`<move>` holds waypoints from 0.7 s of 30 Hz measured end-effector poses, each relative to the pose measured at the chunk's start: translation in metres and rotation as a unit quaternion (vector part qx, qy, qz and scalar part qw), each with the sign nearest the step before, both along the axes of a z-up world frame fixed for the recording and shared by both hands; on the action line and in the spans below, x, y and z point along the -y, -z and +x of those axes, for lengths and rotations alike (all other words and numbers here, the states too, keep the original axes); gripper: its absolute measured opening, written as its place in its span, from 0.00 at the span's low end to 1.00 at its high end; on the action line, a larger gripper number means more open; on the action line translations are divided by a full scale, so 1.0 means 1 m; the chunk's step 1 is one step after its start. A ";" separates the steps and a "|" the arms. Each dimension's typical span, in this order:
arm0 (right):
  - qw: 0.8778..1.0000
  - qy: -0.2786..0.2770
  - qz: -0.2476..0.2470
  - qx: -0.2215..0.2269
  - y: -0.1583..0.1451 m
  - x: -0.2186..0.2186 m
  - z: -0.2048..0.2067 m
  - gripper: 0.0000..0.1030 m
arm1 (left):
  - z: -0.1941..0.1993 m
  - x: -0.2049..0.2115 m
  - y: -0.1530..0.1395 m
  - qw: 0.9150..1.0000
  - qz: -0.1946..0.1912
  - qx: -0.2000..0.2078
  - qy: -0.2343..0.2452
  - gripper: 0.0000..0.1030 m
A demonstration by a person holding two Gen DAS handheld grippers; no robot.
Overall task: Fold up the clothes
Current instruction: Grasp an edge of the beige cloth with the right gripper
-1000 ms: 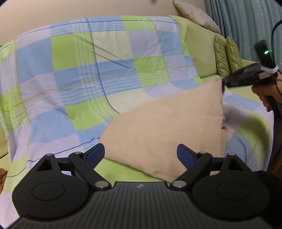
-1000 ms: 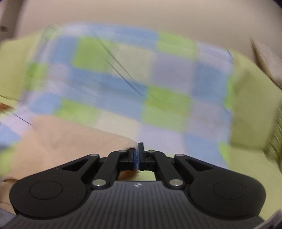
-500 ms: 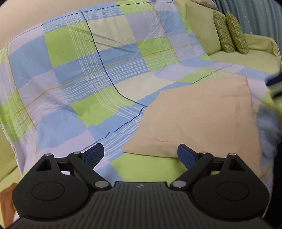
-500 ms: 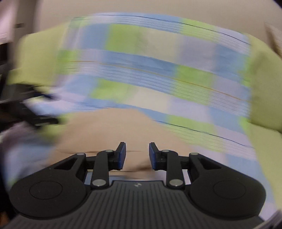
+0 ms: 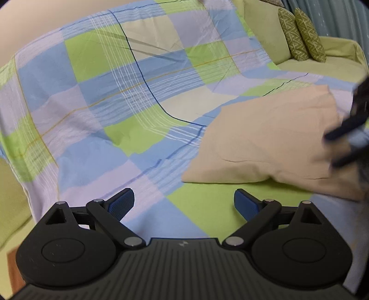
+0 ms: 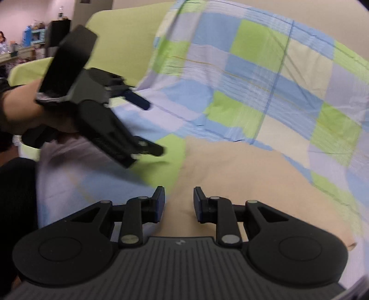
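**Both jaws open over the folded cloth**

Jaws stand apart on both tools and grip nothing: the left gripper [image 5: 183,203] is spread wide, the right gripper [image 6: 179,203] only partly open.

One checked sheet [image 5: 138,103] of blue, green and lilac squares covers a green sofa [image 5: 322,55], draped down its back and across the seat. On the seat lies one beige cloth [image 5: 272,143], folded flat into a rough rectangle, with a faint crease near its front edge.

The left wrist view shows the cloth whole, ahead and to the right of the left gripper's blue pads [image 5: 121,203], well clear of them. It also shows two patterned green cushions [image 5: 302,34] standing against the far sofa arm and a strip of curtain [image 5: 334,13] in the top corner. The right gripper appears there only as a dark blur at the right edge, above the cloth's right side.

The right wrist view looks down from just above the cloth, with beige fabric directly beneath its fingers [image 6: 159,203]. It alone shows a hand [image 6: 25,108] holding the left gripper from the left, tilted downward over the sheet beside the cloth's left edge, and a cluttered room far behind.
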State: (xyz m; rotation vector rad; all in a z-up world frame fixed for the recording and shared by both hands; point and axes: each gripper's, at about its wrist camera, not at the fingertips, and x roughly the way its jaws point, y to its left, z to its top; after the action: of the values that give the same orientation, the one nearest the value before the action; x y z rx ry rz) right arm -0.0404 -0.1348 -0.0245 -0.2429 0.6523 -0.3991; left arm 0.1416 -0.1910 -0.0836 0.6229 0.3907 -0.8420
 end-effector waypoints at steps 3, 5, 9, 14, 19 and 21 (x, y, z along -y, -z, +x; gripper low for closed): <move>0.997 0.064 -0.035 0.006 -0.012 0.023 -0.025 0.23 | 0.014 0.004 0.002 1.000 0.010 0.009 0.010 0.92; 0.993 0.103 -0.064 -0.014 -0.013 0.035 -0.042 0.23 | 0.017 0.008 0.005 1.000 0.014 0.012 0.014 0.92; 0.976 0.067 -0.169 -0.121 0.011 0.029 -0.068 0.23 | 0.009 0.013 0.008 1.000 0.015 0.009 0.019 0.92; 0.964 0.038 -0.219 -0.146 0.021 0.024 -0.074 0.26 | 0.000 0.020 0.012 1.000 0.017 0.005 0.024 0.92; 0.941 0.003 -0.289 -0.176 0.034 0.026 -0.065 0.33 | 0.000 0.021 0.009 1.000 0.013 0.004 0.024 0.92; 0.930 -0.014 -0.317 -0.187 0.041 0.025 -0.062 0.37 | 0.000 0.020 0.008 1.000 0.013 0.003 0.022 0.92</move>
State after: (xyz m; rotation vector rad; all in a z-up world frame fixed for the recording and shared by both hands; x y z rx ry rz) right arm -0.1025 -0.1594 -0.0659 -0.9633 0.8799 -0.5364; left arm 0.1420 -0.2114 -0.0913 0.6591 0.3841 -0.8780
